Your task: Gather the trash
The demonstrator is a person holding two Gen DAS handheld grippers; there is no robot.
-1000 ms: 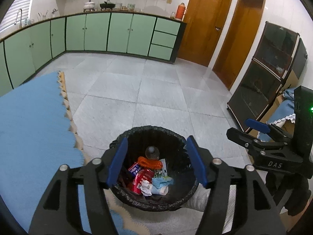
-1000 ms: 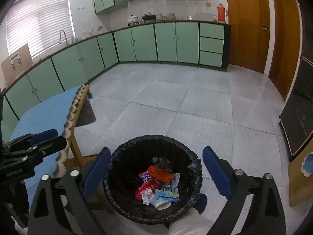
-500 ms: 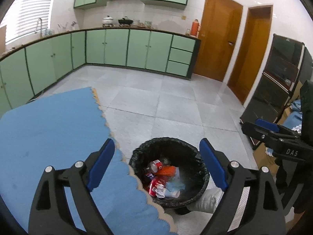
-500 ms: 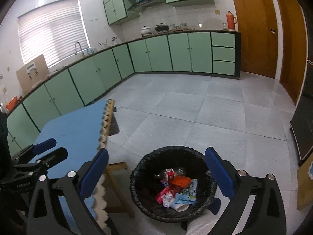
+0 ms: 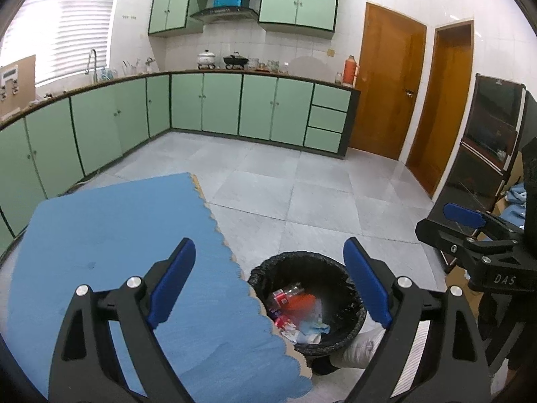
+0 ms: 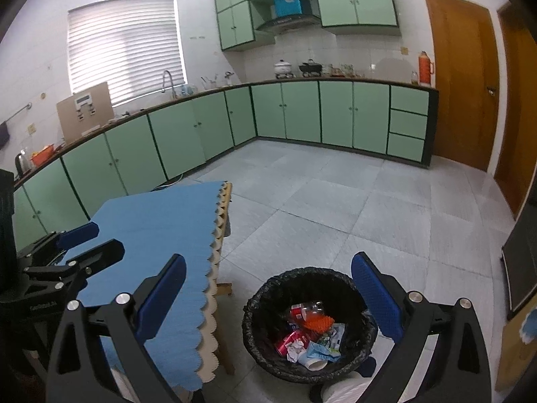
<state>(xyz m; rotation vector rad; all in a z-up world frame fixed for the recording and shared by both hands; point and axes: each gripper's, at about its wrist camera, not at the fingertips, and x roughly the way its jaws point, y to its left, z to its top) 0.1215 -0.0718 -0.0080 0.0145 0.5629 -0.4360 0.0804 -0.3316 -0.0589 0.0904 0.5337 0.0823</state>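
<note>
A black-lined trash bin (image 5: 349, 275) stands on the floor beside the table; it also shows in the right wrist view (image 6: 261, 305). Inside lie a clear bottle with a red label (image 6: 307, 309), an orange piece (image 6: 319, 322), red wrappers (image 6: 290, 337), crumpled paper and a paper cup (image 6: 315, 362). My left gripper (image 5: 268, 275) is open and empty, high above the table edge and bin. My right gripper (image 6: 266, 294) is open and empty, above the bin. Each gripper shows in the other's view, the right (image 5: 470, 231) and the left (image 6: 77, 245).
The table with a blue scalloped cloth (image 5: 110, 235) is left of the bin; it also appears in the right wrist view (image 6: 157, 228). Green cabinets (image 5: 255, 107) line the far walls. Wooden doors (image 5: 386, 87) and a dark glass cabinet (image 5: 486, 154) stand right. Grey tiled floor (image 6: 335, 201) lies beyond.
Both grippers have risen and pulled back from the bin, staying open. The bottle now lies on its side in the bin. More of the blue table has come into view.
</note>
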